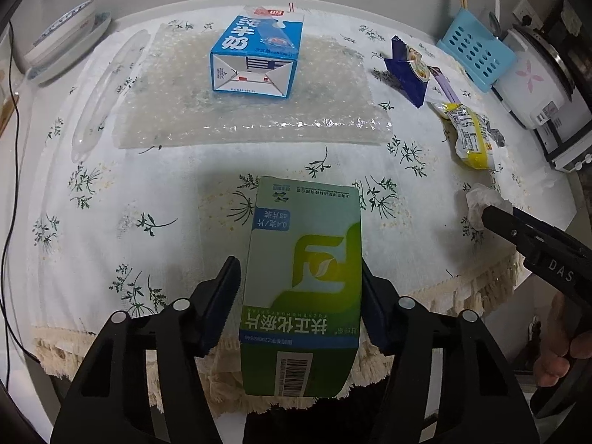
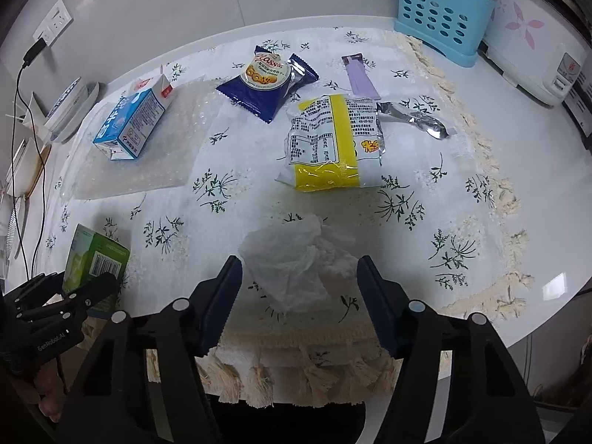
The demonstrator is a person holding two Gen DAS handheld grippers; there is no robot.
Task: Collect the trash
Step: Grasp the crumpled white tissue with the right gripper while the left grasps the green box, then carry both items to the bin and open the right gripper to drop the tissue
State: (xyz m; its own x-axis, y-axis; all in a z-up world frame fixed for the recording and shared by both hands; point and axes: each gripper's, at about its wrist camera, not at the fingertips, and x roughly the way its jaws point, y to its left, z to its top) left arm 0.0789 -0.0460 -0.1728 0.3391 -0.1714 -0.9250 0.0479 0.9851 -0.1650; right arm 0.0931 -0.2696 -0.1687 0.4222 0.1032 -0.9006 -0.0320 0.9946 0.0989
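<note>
Pickup step, both hands; left gripper point(image 1: 299, 296) clamps green box point(image 1: 303, 273) at table's near edge; right gripper point(image 2: 299, 296) straddles tissue point(image 2: 292, 262), jaws not yet touching; next: close on tissue, lift both.

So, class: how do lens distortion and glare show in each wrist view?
Left wrist view: the table edge bows into a curve, and glare streaks the bubble wrap. Right wrist view: the same barrel bending, a window reflection on the bare tabletop, and shine on the foil wrapper.
</note>
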